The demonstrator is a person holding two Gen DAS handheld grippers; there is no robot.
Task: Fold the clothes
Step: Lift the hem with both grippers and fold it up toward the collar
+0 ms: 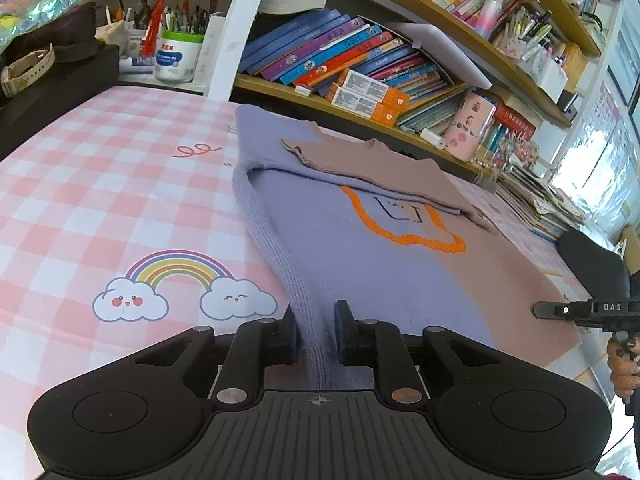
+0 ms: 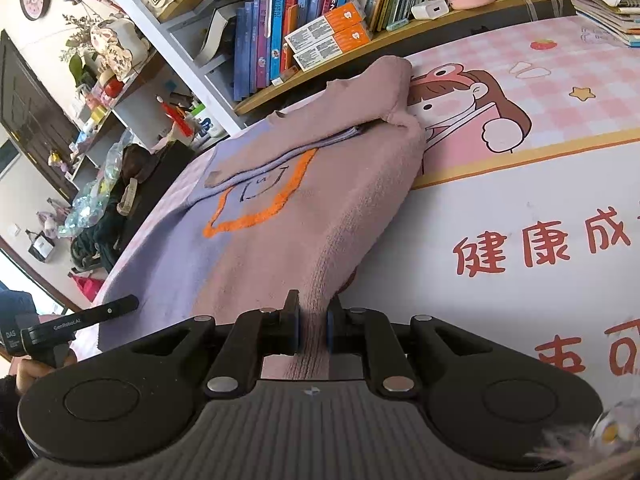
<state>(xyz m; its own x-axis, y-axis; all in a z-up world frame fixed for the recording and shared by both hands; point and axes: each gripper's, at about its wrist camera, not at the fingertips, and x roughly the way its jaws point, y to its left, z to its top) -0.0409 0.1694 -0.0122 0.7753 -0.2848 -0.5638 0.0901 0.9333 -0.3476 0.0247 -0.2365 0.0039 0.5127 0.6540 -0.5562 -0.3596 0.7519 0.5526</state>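
Note:
A knitted sweater (image 1: 360, 264), half lavender and half dusty pink with an orange outline on its chest, lies on the pink checked table mat (image 1: 100, 184). Its sleeves are folded across the upper part. My left gripper (image 1: 317, 334) is shut on the ribbed lavender hem corner. My right gripper (image 2: 312, 330) is shut on the ribbed pink hem corner of the same sweater (image 2: 280, 240). Both corners are lifted slightly toward the cameras. The right gripper (image 1: 538, 310) shows as a black finger at the right edge of the left wrist view; the left gripper's finger (image 2: 120, 306) shows at the lower left of the right wrist view.
Bookshelves (image 1: 360, 64) packed with books run along the table's far edge. A pen tub (image 1: 176, 56) and a dark box with a watch (image 1: 28, 72) stand at the far left. A stack of papers (image 1: 540, 200) sits at the far right. A person's hand (image 1: 622, 364) holds the right gripper.

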